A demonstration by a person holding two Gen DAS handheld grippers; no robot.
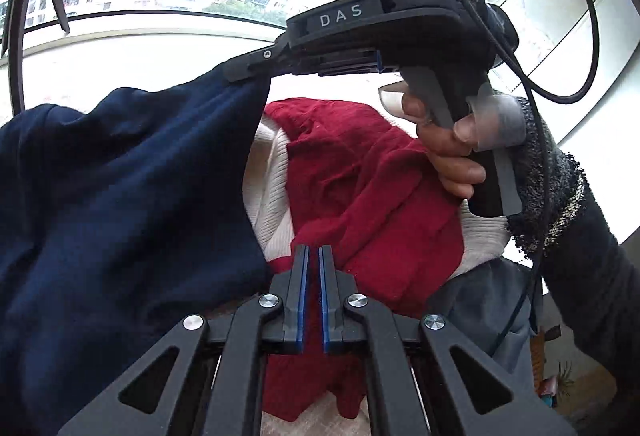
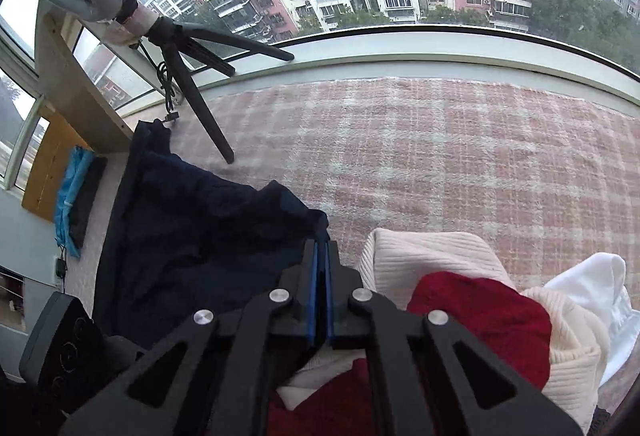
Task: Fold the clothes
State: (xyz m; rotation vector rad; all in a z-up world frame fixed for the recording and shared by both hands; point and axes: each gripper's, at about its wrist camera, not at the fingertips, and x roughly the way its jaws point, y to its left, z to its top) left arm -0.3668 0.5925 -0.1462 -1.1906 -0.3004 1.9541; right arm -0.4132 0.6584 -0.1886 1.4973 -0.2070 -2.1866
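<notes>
A navy garment (image 1: 120,176) hangs by one edge from my right gripper (image 1: 240,70), which is shut on it; a hand (image 1: 444,156) holds that gripper's handle. In the right wrist view the navy garment (image 2: 192,228) trails down and left from my right gripper (image 2: 321,244) onto the surface. My left gripper (image 1: 314,256) hovers over a red knit garment (image 1: 360,188). Its jaws are together but for a thin slit, with nothing between them. A cream ribbed sweater (image 1: 268,204) lies under the red one.
A pink plaid blanket (image 2: 440,156) covers the surface up to the windowsill (image 2: 400,52). A tripod (image 2: 208,108) stands at the far left. The pile of red garment (image 2: 480,312), cream sweater (image 2: 424,252) and white garment (image 2: 592,284) sits near right. A grey garment (image 1: 480,300) lies beside it.
</notes>
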